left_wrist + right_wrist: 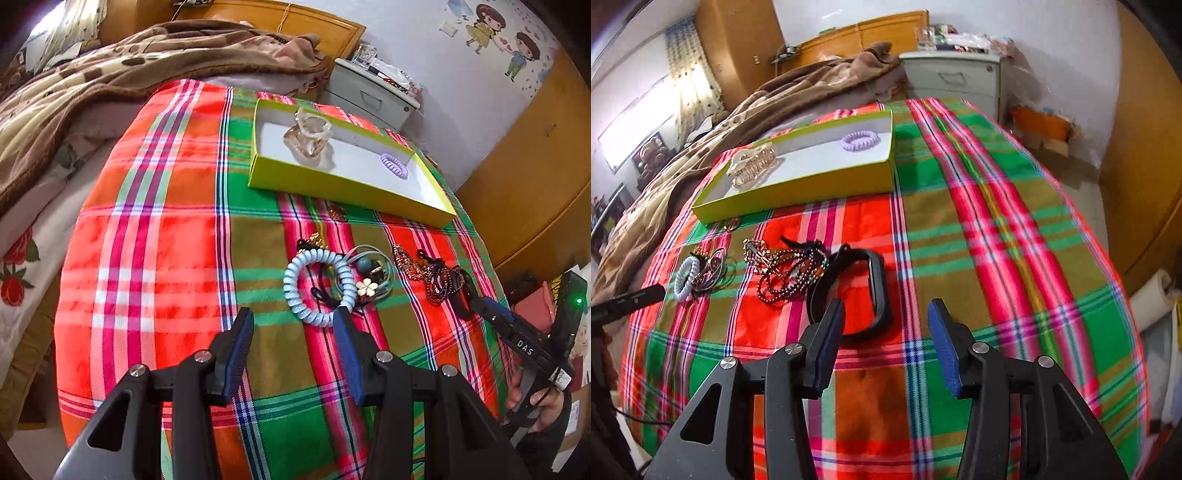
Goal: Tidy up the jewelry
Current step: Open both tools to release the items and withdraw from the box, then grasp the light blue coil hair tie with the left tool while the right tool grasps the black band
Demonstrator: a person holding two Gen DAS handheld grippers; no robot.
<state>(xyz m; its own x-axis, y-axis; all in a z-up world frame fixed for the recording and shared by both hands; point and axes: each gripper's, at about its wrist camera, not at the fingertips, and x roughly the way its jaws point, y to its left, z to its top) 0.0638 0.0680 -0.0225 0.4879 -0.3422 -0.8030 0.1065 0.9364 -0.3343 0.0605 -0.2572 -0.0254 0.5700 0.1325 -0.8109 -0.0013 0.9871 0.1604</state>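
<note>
**Both grippers hover with spread jaws over the jewelry pile**

Nearest the lens, the left gripper (295,314) holds its jaws spread with nothing between them, over the plaid cloth (159,258) that covers the bed. Its right fingertip lies against, or just in front of, the near edge of a pale blue spiral hair tie (318,286); I cannot tell whether they touch. Tangled beside that tie, to the right, are thin cords with a teal bead (362,263) and a small cream flower charm (365,285). Farther right lies a heap of dark red beaded bracelets (441,282).

The right gripper (886,314) also has its jaws wide apart and empty. Its left fingertip overlaps the near left part of a black band (875,280), which lies flat on the cloth just right of the beaded bracelets (792,273).

Beyond the pile, at the far side of the cloth, sits a shallow yellow-green box (332,182) with a white floor. Inside it are a translucent cream hair claw (310,138) at the left and a lilac spiral hair tie (394,162) at the right. A brown blanket (110,66) lies bunched at the far left, and a white nightstand (373,92) stands behind the box.
</note>
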